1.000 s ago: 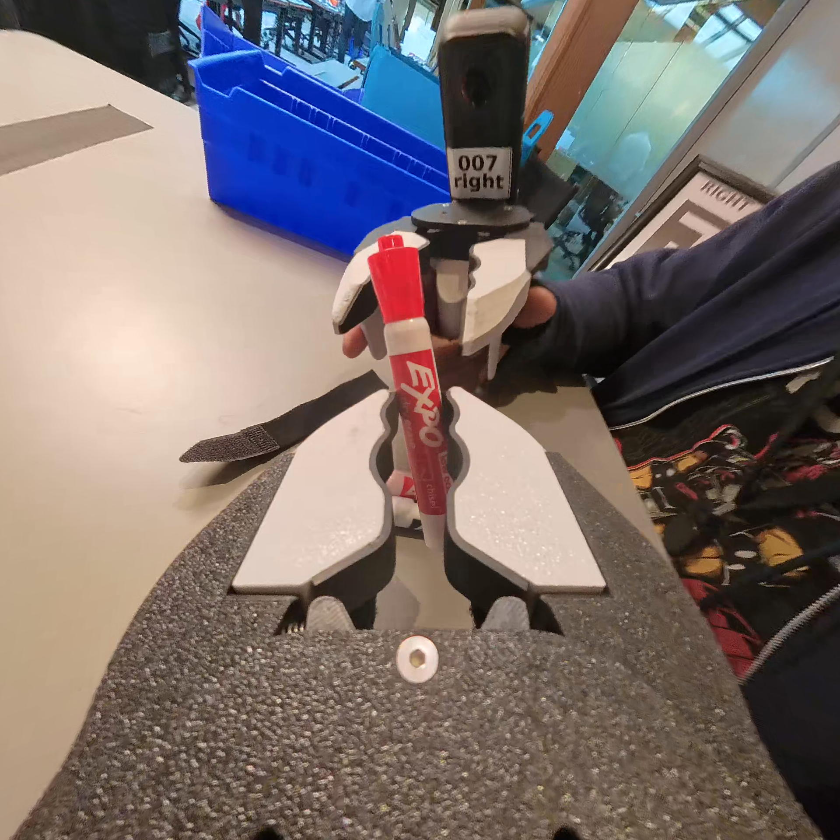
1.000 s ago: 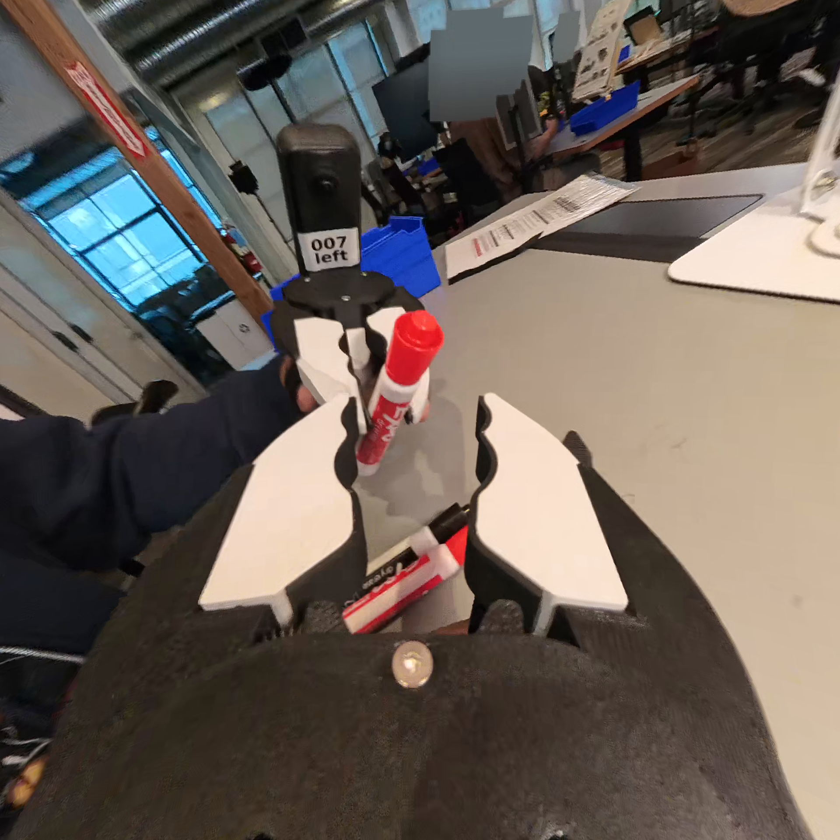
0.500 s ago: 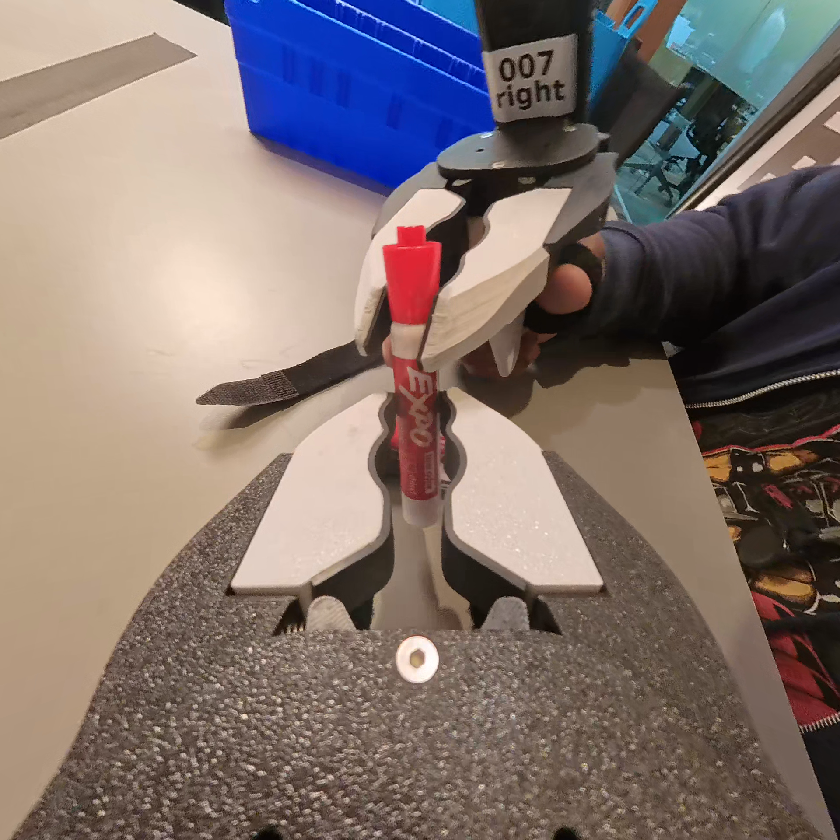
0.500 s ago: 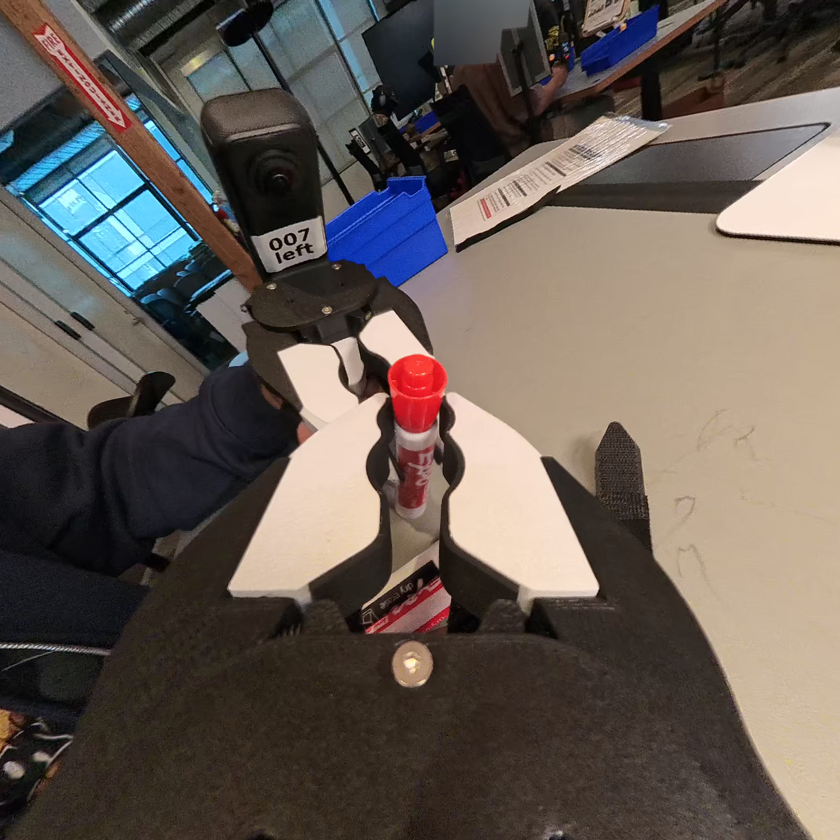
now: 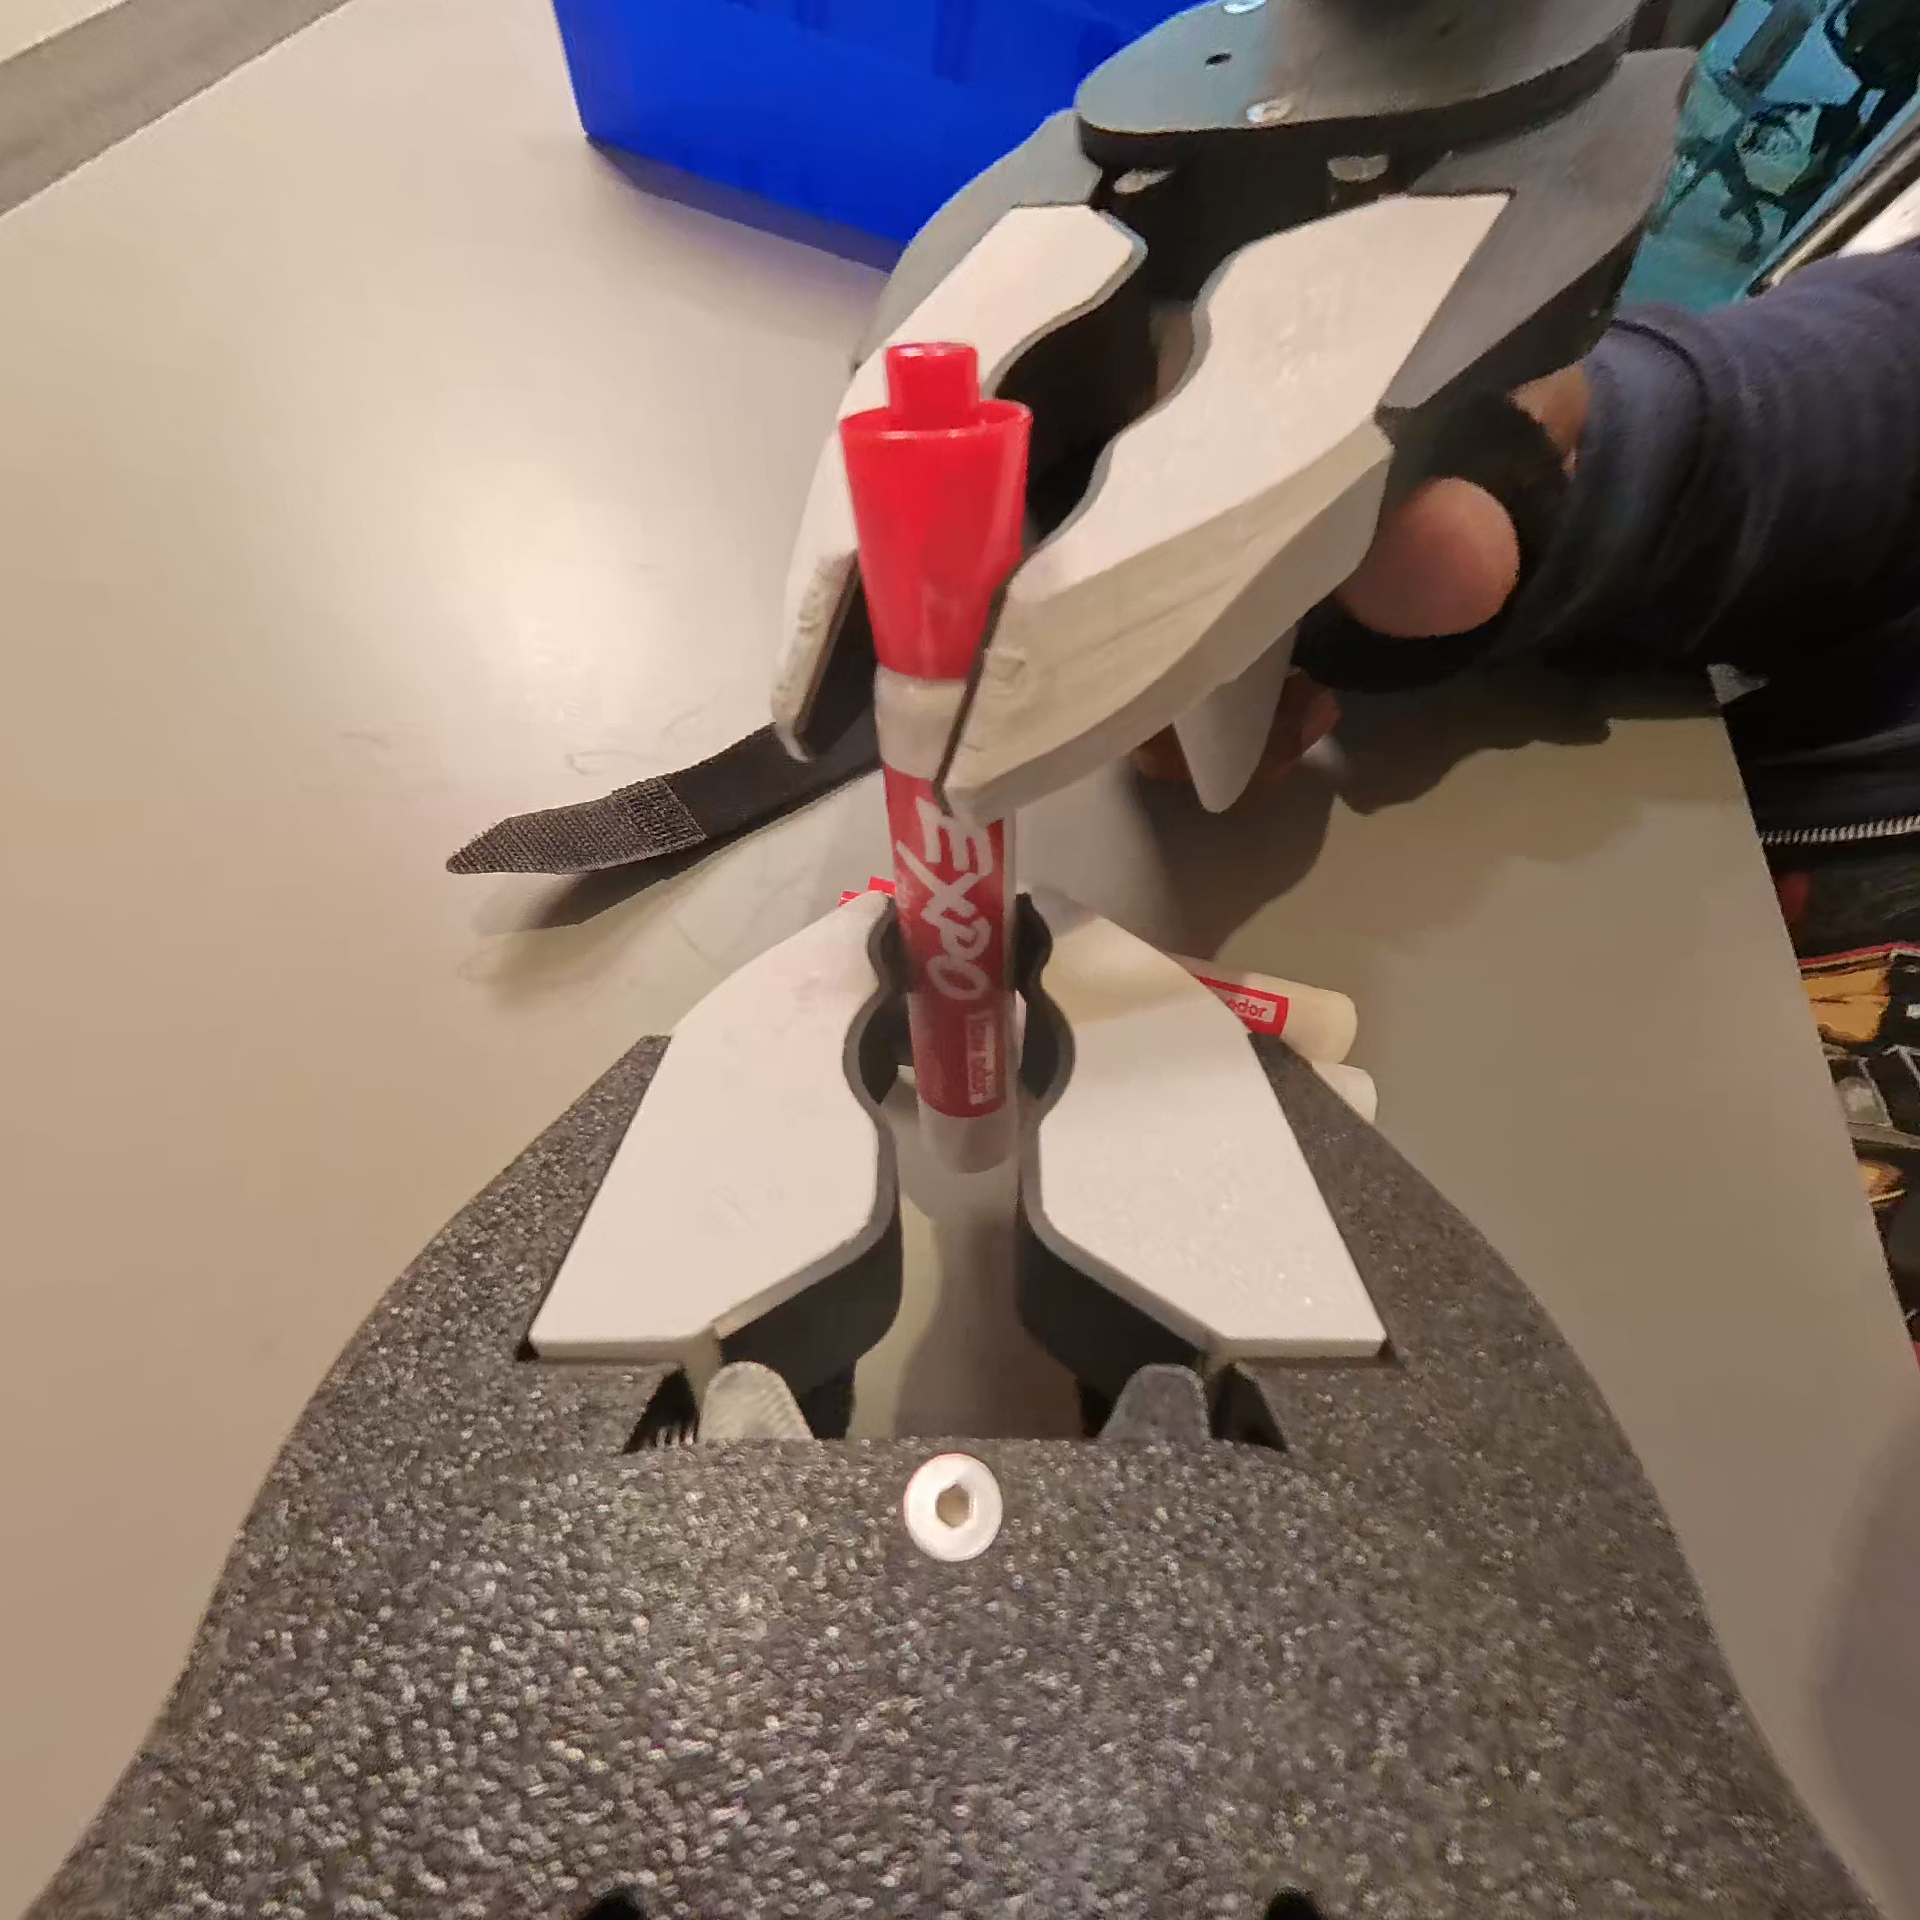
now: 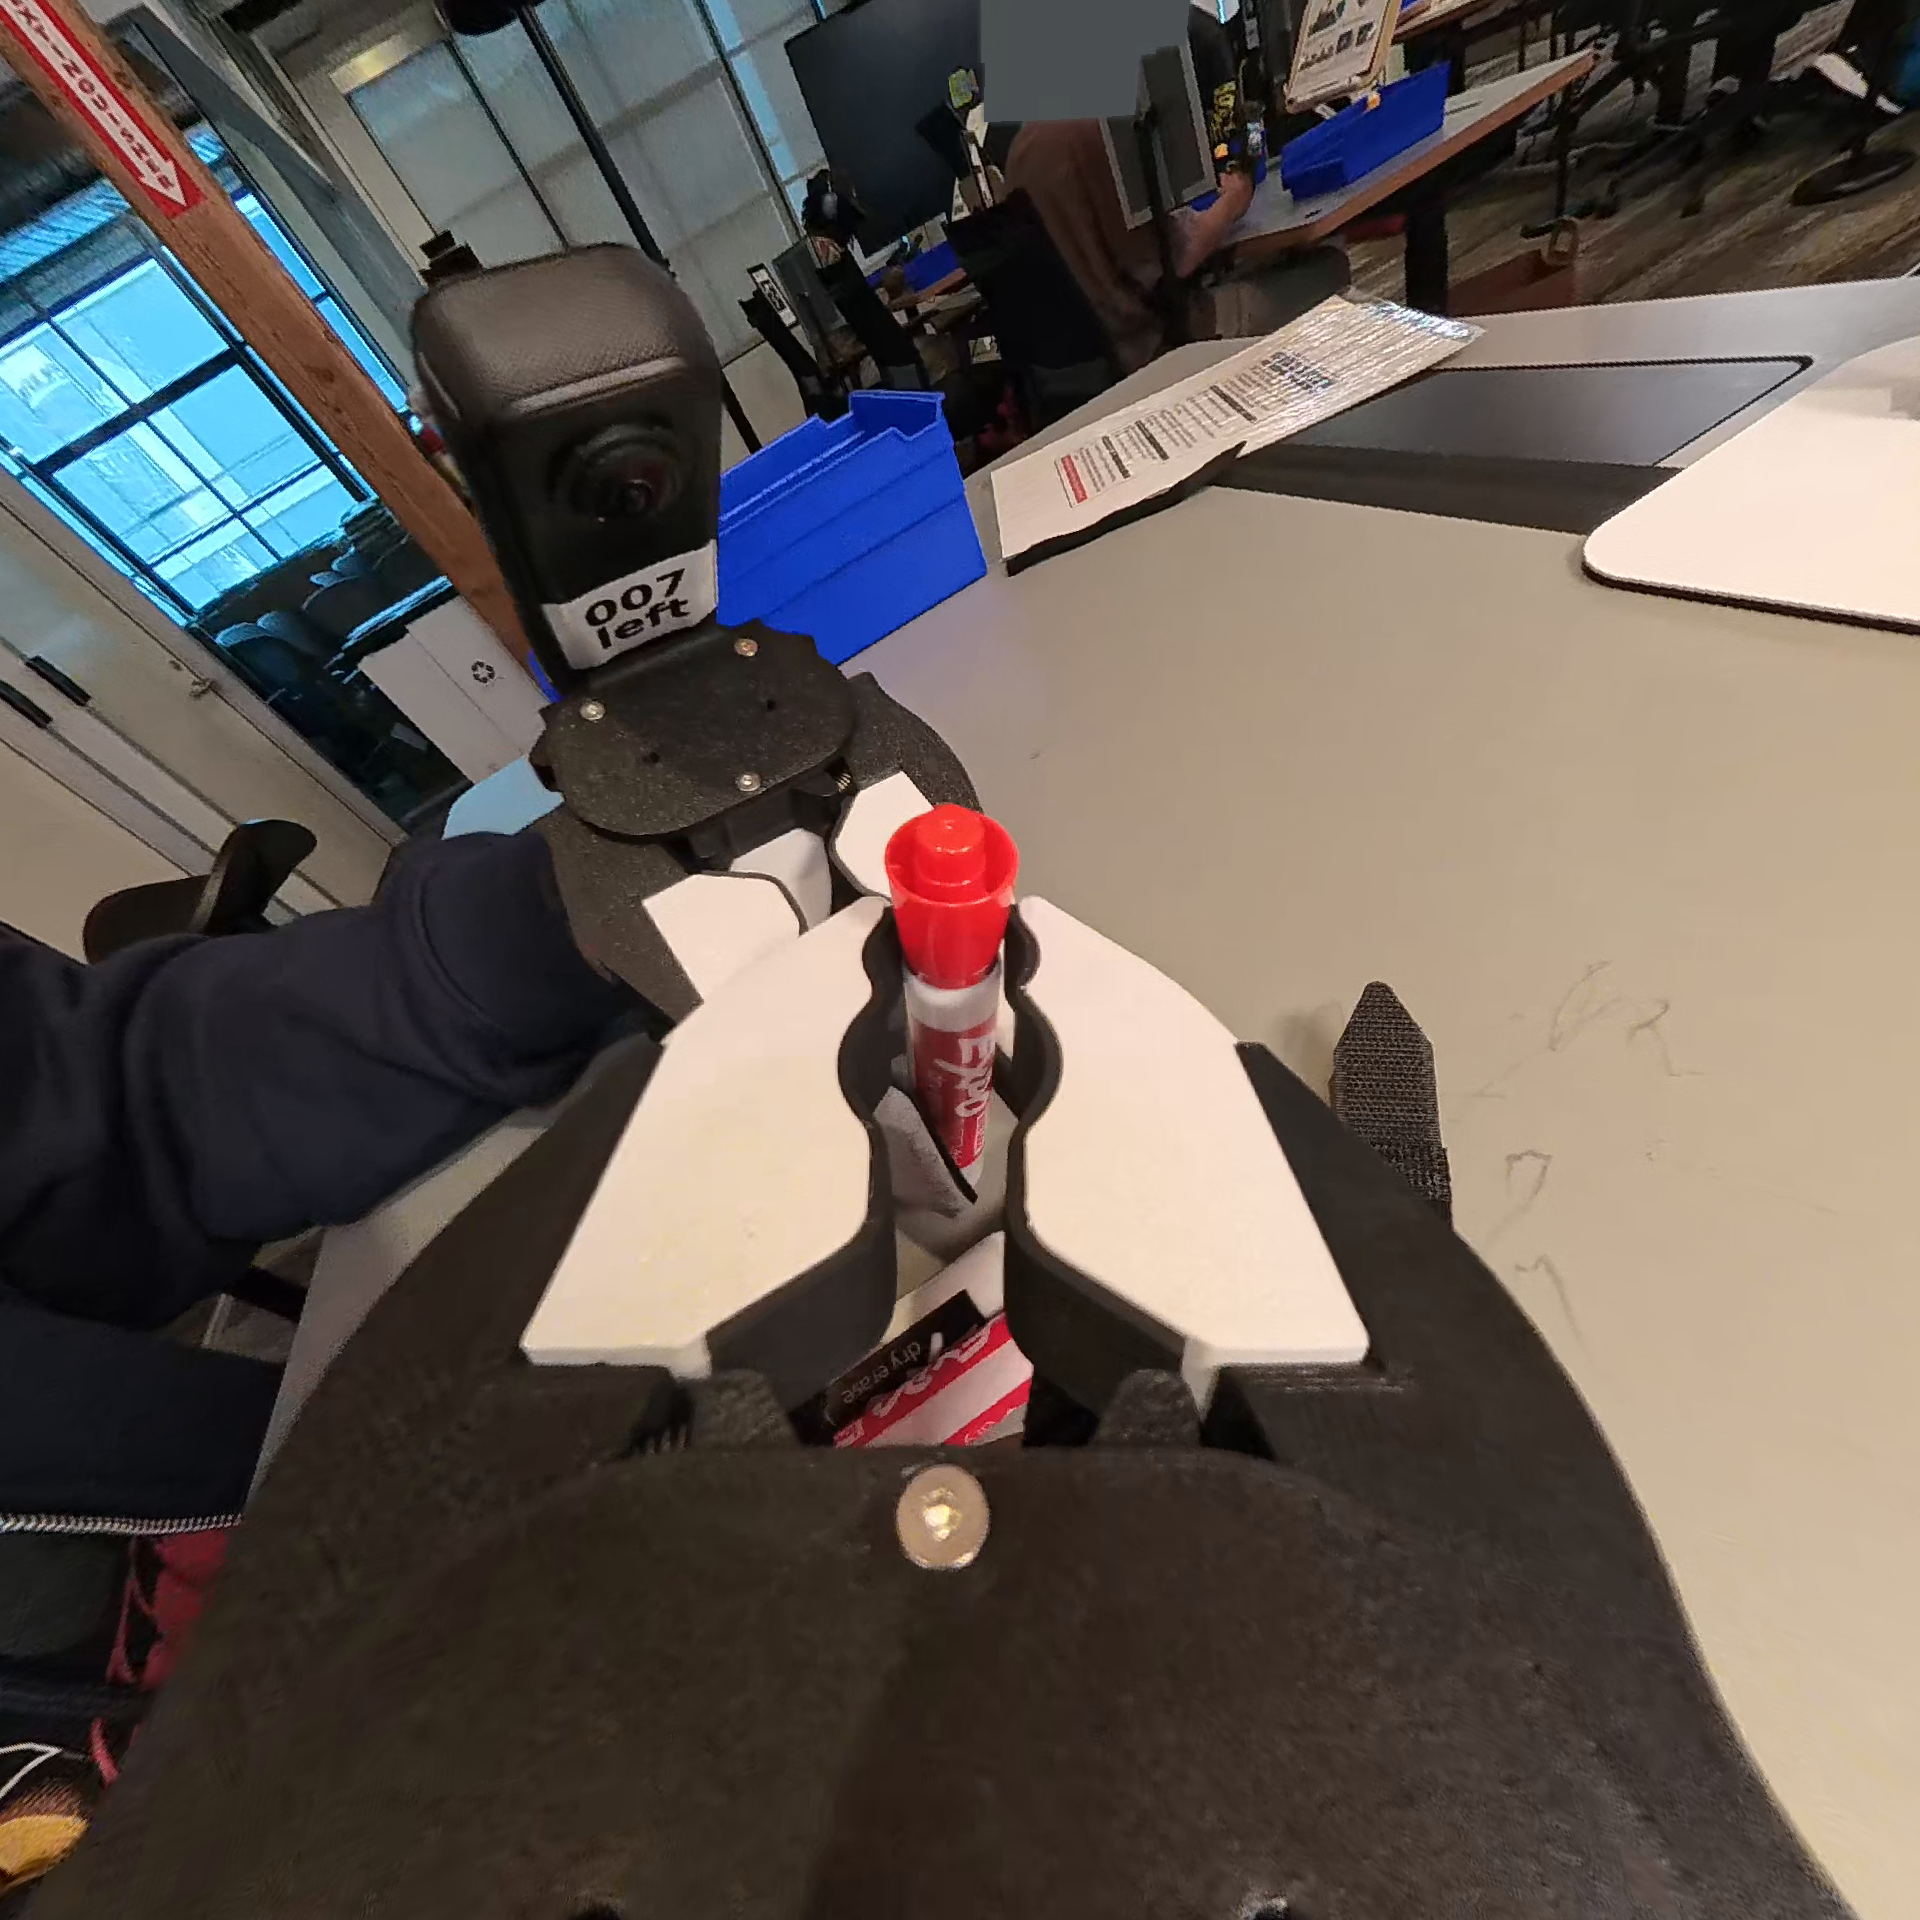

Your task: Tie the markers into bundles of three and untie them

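A red marker (image 5: 940,727) stands upright above the grey table (image 5: 312,468). My left gripper (image 5: 956,935) is shut on its lower barrel. My right gripper (image 5: 894,727) faces it and is shut on the same marker just below the red cap. In the right wrist view the marker (image 6: 951,935) sits between my right gripper's (image 6: 951,925) fingers, with the left gripper (image 6: 748,914) behind it. More markers (image 5: 1278,1013) lie on the table under the grippers; they also show in the right wrist view (image 6: 935,1382). A black hook-and-loop strap (image 5: 592,831) lies flat to the left, its tip showing in the right wrist view (image 6: 1387,1081).
A blue bin (image 5: 790,114) stands at the back of the table, also seen in the right wrist view (image 6: 842,520). A printed sheet (image 6: 1226,405) and a white pad (image 6: 1787,520) lie farther off. The table edge (image 5: 1787,935) runs along the right, by the person's sleeve (image 5: 1756,468). Across from one pair of fingers to the other is roughly 6 cm.
My right gripper moved in and closed on the upright marker that my left gripper holds. Both grippers have come closer together over the loose markers.
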The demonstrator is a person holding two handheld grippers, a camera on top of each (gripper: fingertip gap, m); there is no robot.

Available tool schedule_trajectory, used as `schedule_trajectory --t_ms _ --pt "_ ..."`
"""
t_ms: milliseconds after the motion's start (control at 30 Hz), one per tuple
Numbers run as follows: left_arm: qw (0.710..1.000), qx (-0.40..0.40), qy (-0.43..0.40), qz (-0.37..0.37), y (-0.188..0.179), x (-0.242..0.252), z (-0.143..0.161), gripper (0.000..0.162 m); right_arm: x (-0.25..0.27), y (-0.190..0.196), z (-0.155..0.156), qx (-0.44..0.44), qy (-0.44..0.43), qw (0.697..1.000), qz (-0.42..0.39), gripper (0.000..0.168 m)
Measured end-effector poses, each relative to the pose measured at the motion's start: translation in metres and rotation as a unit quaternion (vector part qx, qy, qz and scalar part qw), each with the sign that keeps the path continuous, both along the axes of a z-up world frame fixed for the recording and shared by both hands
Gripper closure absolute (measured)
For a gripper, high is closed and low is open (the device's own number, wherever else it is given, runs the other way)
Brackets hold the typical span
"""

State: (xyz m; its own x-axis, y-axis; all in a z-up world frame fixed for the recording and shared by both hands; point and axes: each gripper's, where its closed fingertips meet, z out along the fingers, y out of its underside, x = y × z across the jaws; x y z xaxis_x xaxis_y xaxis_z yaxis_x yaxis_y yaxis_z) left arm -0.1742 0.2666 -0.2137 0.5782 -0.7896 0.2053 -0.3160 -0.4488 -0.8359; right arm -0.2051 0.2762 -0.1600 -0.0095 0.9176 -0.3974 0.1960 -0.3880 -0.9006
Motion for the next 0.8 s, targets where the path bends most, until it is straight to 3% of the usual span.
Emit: schedule_trajectory --t_ms 267,500,667,800 --pt "0.994 -0.049 -0.090 0.026 0.006 -0.009 0.010 0.143 0.010 0.013 -0.005 0.013 -0.020 0.999 -0.024 0.135" --pt "0.990 -0.078 -0.106 0.058 0.012 -0.026 0.004 0.143 0.033 0.012 -0.050 0.074 -0.173 0.982 0.008 0.123" --pt "0.993 -0.047 -0.102 0.027 0.007 -0.021 0.009 0.143 0.021 0.010 -0.017 0.076 -0.082 0.994 -0.002 0.124" --pt "0.999 0.017 -0.034 -0.005 0.001 -0.017 0.006 0.142 0.006 0.002 0.013 0.035 -0.008 0.999 0.021 0.122"
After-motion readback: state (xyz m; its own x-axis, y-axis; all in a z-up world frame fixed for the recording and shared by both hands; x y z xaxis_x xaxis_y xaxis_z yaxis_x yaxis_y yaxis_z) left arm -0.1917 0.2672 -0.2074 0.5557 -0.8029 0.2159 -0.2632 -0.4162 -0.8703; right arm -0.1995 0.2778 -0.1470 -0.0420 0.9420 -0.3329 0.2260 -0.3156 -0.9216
